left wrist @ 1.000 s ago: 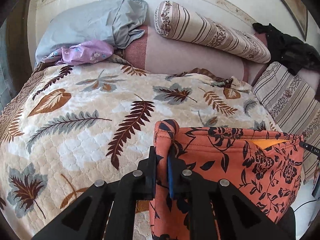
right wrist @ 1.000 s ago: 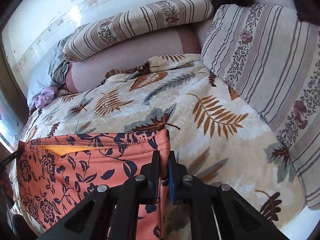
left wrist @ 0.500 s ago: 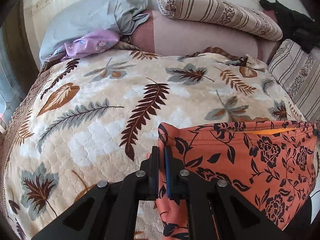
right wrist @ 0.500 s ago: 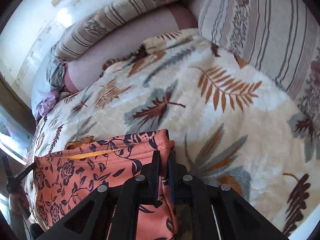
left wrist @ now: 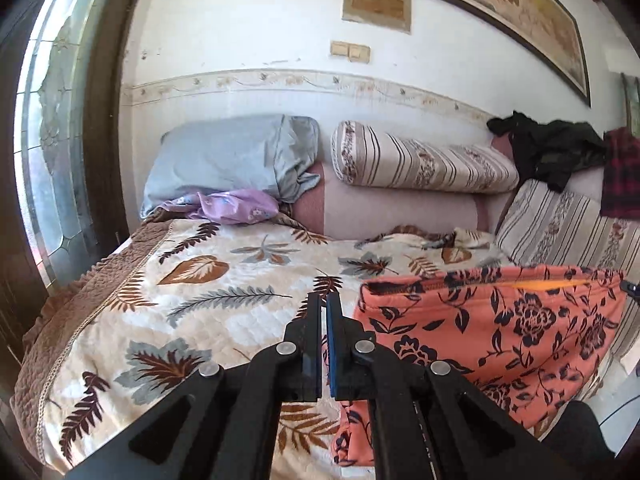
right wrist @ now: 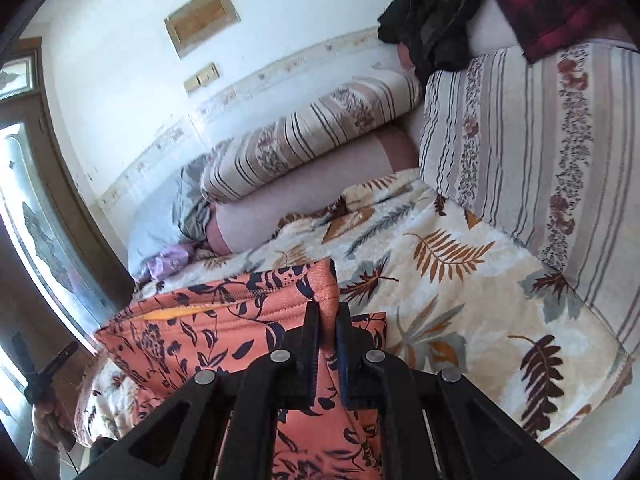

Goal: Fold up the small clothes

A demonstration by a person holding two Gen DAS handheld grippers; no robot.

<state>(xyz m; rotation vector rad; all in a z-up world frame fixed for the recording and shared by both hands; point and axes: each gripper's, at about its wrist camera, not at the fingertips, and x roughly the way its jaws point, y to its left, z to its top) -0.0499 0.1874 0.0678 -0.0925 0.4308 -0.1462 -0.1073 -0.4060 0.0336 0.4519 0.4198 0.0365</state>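
An orange garment with dark floral print (left wrist: 500, 328) hangs stretched above the leaf-patterned bedspread (left wrist: 208, 304). In the left wrist view my left gripper (left wrist: 324, 300) has its jaws nearly together with nothing between them; the garment's left corner sits just to its right, apart from the fingers. In the right wrist view my right gripper (right wrist: 327, 312) is shut on the garment's top right corner (right wrist: 320, 280), and the cloth (right wrist: 192, 332) spreads left and hangs below.
A grey pillow (left wrist: 232, 160), a purple cloth (left wrist: 236, 210) and a striped bolster (left wrist: 420, 160) lie at the head of the bed. A striped cushion (right wrist: 532, 140) and dark clothes (left wrist: 552, 148) are on the right. A window (left wrist: 52, 152) is on the left.
My left gripper has let go of the garment's left corner and tilted up toward the wall. My right gripper still holds its corner and has also tilted up.
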